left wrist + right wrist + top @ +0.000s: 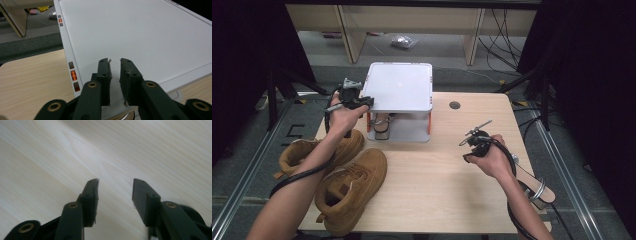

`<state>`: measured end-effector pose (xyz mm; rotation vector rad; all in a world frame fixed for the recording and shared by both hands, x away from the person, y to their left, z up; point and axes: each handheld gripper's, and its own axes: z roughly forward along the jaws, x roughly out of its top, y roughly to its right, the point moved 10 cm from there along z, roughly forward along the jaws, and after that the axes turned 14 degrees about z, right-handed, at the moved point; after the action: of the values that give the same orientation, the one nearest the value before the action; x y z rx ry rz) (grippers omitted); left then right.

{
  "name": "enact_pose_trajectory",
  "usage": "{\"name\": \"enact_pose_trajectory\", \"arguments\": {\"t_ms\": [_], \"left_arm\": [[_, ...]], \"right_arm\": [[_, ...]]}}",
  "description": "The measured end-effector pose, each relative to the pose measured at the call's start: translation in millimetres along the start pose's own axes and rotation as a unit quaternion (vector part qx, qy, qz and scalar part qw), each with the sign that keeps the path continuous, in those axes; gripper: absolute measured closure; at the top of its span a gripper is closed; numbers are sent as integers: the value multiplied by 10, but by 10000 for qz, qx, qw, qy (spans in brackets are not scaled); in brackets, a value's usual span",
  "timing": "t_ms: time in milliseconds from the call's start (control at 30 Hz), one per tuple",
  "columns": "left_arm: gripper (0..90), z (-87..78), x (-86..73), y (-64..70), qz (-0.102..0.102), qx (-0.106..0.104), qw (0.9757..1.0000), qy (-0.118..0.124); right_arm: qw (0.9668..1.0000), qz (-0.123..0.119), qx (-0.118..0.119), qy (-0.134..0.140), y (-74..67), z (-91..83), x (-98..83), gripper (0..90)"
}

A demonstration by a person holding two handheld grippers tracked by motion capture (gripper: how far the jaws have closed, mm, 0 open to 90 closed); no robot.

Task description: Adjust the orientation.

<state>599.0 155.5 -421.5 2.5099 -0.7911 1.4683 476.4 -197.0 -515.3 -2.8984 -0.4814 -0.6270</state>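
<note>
We reach our left gripper [362, 101] forward to the white shoe rack [399, 86], its jaws slightly parted over the top shelf, gripping nothing. Our right gripper [472, 145] hovers above the wooden table [437, 170], jaws apart and empty.

1. My left forearm [294, 187] comes in from 7 o'clock and reaches toward 12, wrist straight.
2. My left hand-held gripper [362, 101] points toward 3 o'clock; its jaws stand a narrow gap apart with nothing between them.
3. My right forearm [522, 207] enters from 5 o'clock, angled toward 11.
4. My right hand-held gripper [472, 145] has its jaws wide apart and empty.
</note>
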Motion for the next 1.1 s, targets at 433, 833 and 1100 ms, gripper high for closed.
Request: {"name": "enact_pose_trajectory", "arguments": {"t_ms": [433, 833, 1100], "left_arm": [[595, -58, 57, -45, -273, 81, 9993, 226], [593, -36, 45, -7, -231, 39, 9996, 182], [591, -8, 37, 1, -210, 38, 9996, 160]], "right_arm": [[9994, 242, -234, -66, 473, -147, -256, 442], [9979, 402, -231, -458, 770, -193, -514, 330], [9949, 678, -261, -705, 992, -239, -676, 285]]}}
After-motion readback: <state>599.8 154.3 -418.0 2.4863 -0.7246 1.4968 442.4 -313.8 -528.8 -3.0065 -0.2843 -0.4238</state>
